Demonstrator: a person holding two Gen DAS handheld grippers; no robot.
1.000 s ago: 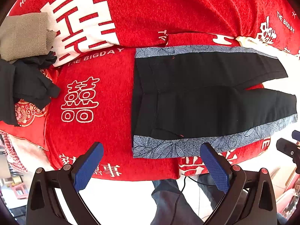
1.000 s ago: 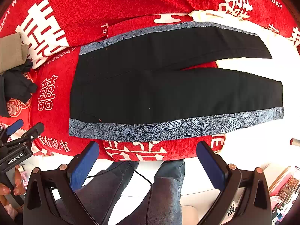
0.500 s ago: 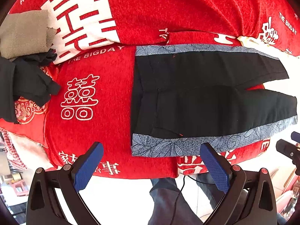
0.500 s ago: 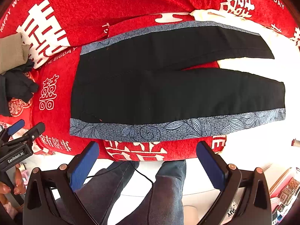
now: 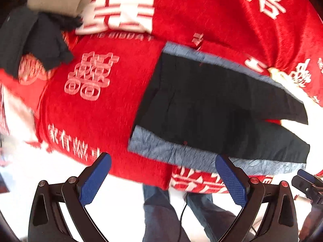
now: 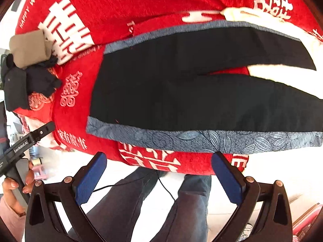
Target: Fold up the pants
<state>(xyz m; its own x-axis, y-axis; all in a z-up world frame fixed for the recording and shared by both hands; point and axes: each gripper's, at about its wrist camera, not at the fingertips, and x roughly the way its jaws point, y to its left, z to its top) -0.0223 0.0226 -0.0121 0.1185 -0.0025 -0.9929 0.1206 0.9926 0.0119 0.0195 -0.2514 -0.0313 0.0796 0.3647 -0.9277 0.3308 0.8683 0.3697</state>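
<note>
Folding has not been begun, as far as can be judged: the black pants with grey leaf-patterned side bands (image 6: pixel 201 92) are spread out flat and full length on the red blanket printed with white characters (image 6: pixel 141 4), with the waistband toward the left of both views and the two legs running off to the right, slightly parted at the hems. No crease or doubled layer can be made out in either view. Every fold is therefore judged to be left: one leg to be laid over the other, then the length to be brought in.

Neither tool is engaged with the cloth. The left gripper (image 5: pixel 161 179) is held with its blue pads wide apart, short of the near grey band by the waistband corner, and nothing is held between them. The right gripper (image 6: pixel 159 175) is likewise spread wide and empty, near the front edge of the blanket below the middle of the near leg. The left view is blurred.

No containers are seen. A folded tan garment (image 6: pixel 28 48) and a heap of dark clothing (image 6: pixel 30 82) are lying at the far left of the blanket, well apart from the pants. A person's legs in dark jeans (image 6: pixel 181 205) are seen below the blanket's edge.
</note>
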